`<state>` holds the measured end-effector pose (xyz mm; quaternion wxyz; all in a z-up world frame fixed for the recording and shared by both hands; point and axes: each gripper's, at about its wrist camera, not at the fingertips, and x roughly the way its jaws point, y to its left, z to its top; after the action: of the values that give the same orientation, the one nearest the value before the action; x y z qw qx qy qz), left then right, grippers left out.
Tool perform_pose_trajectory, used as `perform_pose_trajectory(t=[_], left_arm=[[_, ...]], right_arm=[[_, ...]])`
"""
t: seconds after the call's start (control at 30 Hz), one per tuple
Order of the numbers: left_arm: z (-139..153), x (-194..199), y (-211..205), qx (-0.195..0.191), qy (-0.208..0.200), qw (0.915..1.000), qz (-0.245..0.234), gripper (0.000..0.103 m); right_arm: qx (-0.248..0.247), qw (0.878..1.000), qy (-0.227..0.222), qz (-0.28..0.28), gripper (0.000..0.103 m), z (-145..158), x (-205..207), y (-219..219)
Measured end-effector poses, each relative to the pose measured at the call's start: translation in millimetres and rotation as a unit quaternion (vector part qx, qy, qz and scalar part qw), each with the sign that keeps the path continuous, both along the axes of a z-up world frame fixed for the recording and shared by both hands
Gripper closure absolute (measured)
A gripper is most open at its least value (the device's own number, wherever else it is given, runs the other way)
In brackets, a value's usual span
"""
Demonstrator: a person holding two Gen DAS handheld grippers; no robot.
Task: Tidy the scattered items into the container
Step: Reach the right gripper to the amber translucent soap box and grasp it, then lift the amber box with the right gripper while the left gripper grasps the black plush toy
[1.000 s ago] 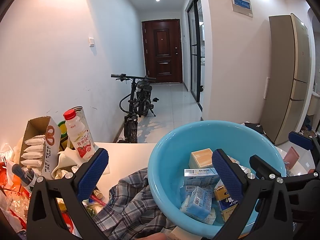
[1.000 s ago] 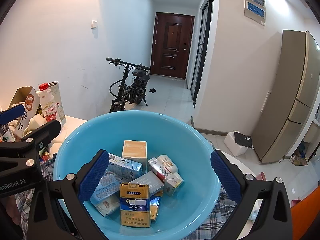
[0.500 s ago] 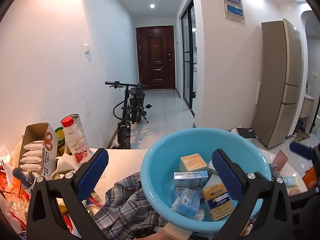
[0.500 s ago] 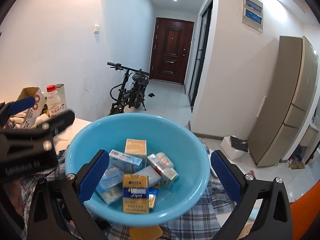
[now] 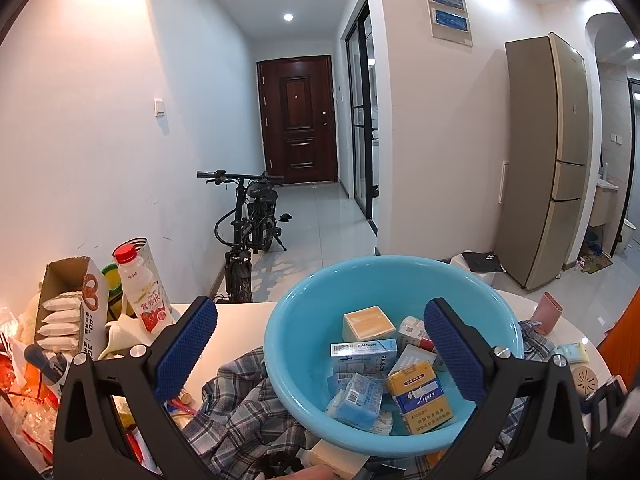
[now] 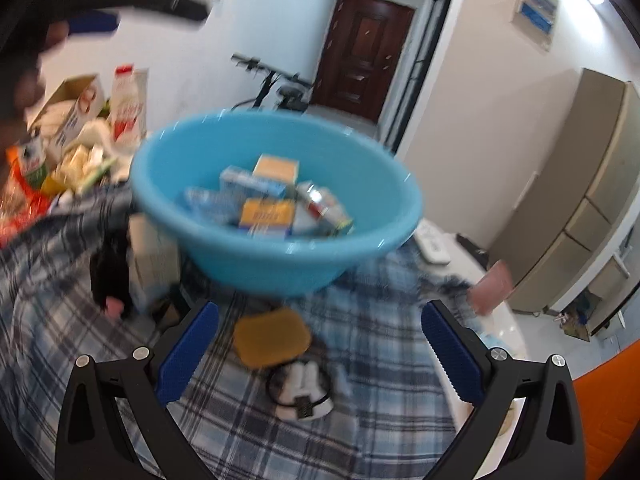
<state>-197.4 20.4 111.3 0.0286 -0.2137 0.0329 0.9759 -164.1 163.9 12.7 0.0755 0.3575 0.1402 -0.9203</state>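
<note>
The left gripper (image 5: 320, 356) has its blue ribbed pads spread wide with nothing between them. Beyond them, toward its right finger, sits the light blue plastic basin (image 5: 394, 276), round, smooth-walled and upright with its mouth facing up. The right finger's pad overlaps the basin's far right side in the left wrist view.

Inside the basin lie small cardboard cartons. A tan cube-shaped box (image 5: 368, 323) stands at the back. In front of it a pale blue Raison carton (image 5: 363, 356) lies with its long axis running left to right across the gripper's line. A yellow and blue Liyun pack (image 5: 424, 400) lies nearest the right finger, its long axis running toward and away from the gripper, its face up. A blue and white carton (image 5: 355, 400) leans at an angle at the near left of the heap.

Under the basin and spreading toward the left finger is a crumpled plaid cloth (image 5: 244, 412) of soft woven fabric. Beyond the left finger stand a red-capped plastic drink bottle (image 5: 140, 288), upright, and an open cardboard box of white sachets (image 5: 70, 312).

The right gripper (image 6: 320, 352) is likewise spread wide and holds nothing; its view is blurred. The basin (image 6: 276, 264) lies ahead, past both pads. Between the pads on the plaid cloth (image 6: 380, 360) lies a flat, rounded yellow pad (image 6: 272, 336), and just nearer a white object ringed by a black cord (image 6: 302, 390).
</note>
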Motion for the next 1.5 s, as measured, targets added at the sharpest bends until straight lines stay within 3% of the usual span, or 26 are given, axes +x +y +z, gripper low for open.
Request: perform_pose_trajectory(t=[0.1,0.33,0.43,0.67,0.83,0.9,1.2,1.5], left_arm=[[0,-1,0,-0.002,-0.002,1.0000,0.002,0.000],[-4,-7,0,-0.004,-0.009,0.9999,0.007,0.000],[-9,-12,2,-0.009,-0.018,0.9998,0.009,0.000],[-16,-14,10,-0.022,-0.026,0.9994,0.003,0.000],[-15,-12,13,-0.028,-0.023,0.9993,-0.001,0.000],[-15,-12,12,-0.027,-0.022,0.9994,-0.001,0.000],[-10,-9,9,-0.021,-0.017,0.9996,0.002,0.000],[-13,-7,19,-0.044,-0.015,0.9989,0.000,0.000]], right_arm=[[-0.048,0.997,-0.038,0.039,0.000,-21,-4,2],[-0.089,0.993,-0.062,0.049,0.000,-56,-27,7],[-0.074,0.994,-0.065,0.048,0.000,-65,-29,7],[-0.070,0.995,-0.061,0.042,0.003,-68,-37,8],[-0.066,0.994,-0.077,0.043,0.036,-75,-39,3],[-0.051,0.995,-0.073,0.041,0.036,-77,-39,-1],[-0.062,0.997,-0.043,0.033,0.036,-63,-30,5],[-0.063,0.997,-0.027,0.017,0.036,-56,-27,14]])
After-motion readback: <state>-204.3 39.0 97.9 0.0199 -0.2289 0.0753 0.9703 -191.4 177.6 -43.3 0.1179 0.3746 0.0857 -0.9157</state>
